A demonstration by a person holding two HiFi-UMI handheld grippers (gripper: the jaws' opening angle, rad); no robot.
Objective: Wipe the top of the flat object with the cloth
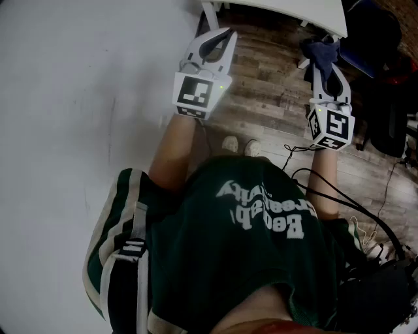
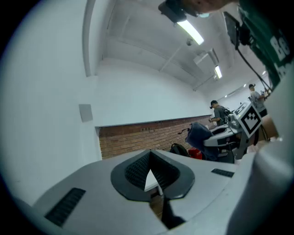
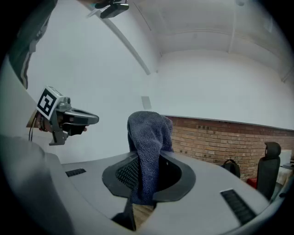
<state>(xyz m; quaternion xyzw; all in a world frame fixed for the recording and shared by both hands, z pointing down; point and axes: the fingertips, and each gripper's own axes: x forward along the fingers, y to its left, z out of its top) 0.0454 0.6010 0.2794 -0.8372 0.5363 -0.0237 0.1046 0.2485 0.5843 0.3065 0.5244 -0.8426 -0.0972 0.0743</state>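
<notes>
Holding: our right gripper (image 1: 325, 65) is clenched on the dark blue cloth (image 3: 148, 147), bunched above the jaws.
Left gripper (image 1: 225, 36): we have it pinched together, empty.
Cloth's place: over wooden floor (image 1: 261, 98), near the white table (image 1: 281, 10).

Dark blue cloth (image 3: 149, 133), bunched upright, pinched in right hand-held gripper (image 3: 146, 176)

**Table cut off, cloth end buried**

The white table (image 1: 281, 12) runs off the top edge of the head view. Only its near rim and two legs show, so its top surface cannot be judged. Just beside that rim the dark cloth (image 3: 149, 128) is clamped in the right gripper (image 3: 147, 160), its lower end hidden between the jaws. Well away from the table, two people (image 2: 216, 110) are too small to make out.
</notes>
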